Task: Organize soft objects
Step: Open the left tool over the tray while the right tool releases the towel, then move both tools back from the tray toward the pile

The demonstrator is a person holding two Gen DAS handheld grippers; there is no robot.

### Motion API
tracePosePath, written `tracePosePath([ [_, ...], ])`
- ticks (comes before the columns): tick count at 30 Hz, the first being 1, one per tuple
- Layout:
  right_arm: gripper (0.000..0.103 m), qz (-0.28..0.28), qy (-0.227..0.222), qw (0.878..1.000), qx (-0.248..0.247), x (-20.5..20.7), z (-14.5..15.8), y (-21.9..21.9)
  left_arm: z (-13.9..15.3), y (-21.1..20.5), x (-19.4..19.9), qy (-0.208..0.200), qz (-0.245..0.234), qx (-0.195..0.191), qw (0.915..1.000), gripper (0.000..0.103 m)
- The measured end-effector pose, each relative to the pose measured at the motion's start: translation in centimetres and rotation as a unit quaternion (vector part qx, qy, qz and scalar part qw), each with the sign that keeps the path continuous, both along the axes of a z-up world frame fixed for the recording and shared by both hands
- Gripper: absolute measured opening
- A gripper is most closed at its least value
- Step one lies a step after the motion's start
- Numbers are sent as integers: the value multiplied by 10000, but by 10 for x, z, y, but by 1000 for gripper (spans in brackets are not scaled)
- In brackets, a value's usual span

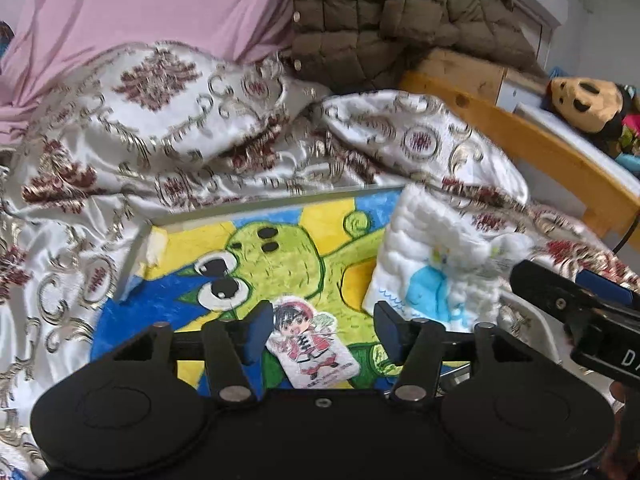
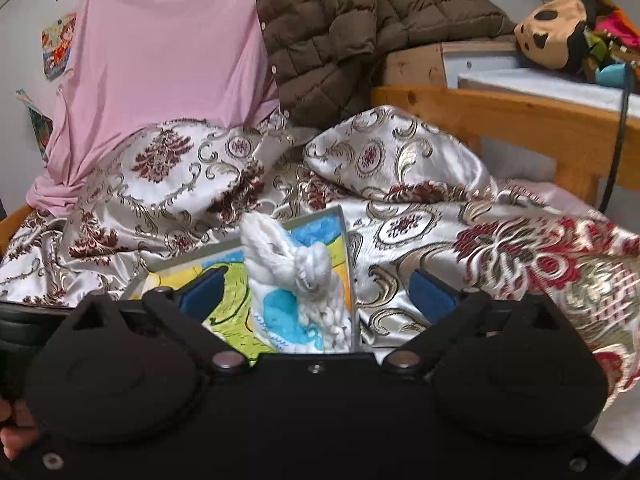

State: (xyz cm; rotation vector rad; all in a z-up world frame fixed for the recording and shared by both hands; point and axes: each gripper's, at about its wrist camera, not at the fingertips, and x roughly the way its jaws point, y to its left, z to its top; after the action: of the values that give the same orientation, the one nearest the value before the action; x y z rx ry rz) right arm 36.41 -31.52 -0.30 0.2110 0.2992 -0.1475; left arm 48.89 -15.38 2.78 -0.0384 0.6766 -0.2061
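Towel [image 2: 296,292] between spread right claw [image 2: 320,292] fingers, untouched.

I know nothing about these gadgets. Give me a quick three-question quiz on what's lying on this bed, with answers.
1. True or false: the right gripper is clamped on the white quilted cloth.
2. Which small thing lies between the left gripper's fingers? A) a cartoon-figure patch B) a sock C) a spoon
3. Fill in: the brown puffer jacket is piled to the ___ of the pink sheet.

Key:
1. False; its fingers stand wide apart, clear of the cloth.
2. A, the cartoon-figure patch, lying on the green-creature picture, not pinched.
3. Right.
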Motion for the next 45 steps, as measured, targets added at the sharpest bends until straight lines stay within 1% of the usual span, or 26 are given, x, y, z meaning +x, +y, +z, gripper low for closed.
tracePosePath([
  [3, 102, -32, -163, 9998, -76, -16, 11, 2, 16, 8, -18, -259, 62, -123, 9996, 66],
  [8, 102, -15, -557, 9982, -226, -46, 30, 8, 46, 20, -58, -891, 202, -198, 9956, 81],
  [12, 102, 43, -773, 9960, -435, -74, 43, 21, 68, 28, -93, -1304, 234, -213, 9910, 85],
  [15, 102, 114, -979, 9935, -577, -96, 49, 35, 81, 34, -121, -1592, 274, -232, 9866, 90],
  [17, 102, 132, -1144, 9912, -651, -111, 51, 43, 85, 38, -141, -1767, 301, -243, 9835, 94],
  [22, 102, 41, -1656, 9834, -734, -154, 51, 68, 92, 52, -194, -2175, 368, -227, 9751, 101],
  [27, 102, 60, -2000, 9773, -697, -188, 42, 91, 92, 73, -244, -2403, 476, -281, 9691, 102],
  [30, 102, 42, -2056, 9760, -718, -208, 35, 104, 89, 84, -275, -2566, 518, -137, 9650, 102],
  [34, 102, 46, -1910, 9773, -910, -230, 25, 121, 80, 95, -312, -2598, 556, 12, 9641, 102],
  [37, 102, 73, -1782, 9800, -878, -245, 18, 129, 71, 105, -337, -2477, 529, 37, 9674, 102],
  [40, 102, 125, -1610, 9829, -889, -260, 10, 138, 61, 115, -356, -2261, 489, 17, 9729, 102],
  [45, 102, 163, -1311, 9872, -891, -279, 2, 148, 42, 134, -379, -1718, 375, -57, 9844, 102],
])
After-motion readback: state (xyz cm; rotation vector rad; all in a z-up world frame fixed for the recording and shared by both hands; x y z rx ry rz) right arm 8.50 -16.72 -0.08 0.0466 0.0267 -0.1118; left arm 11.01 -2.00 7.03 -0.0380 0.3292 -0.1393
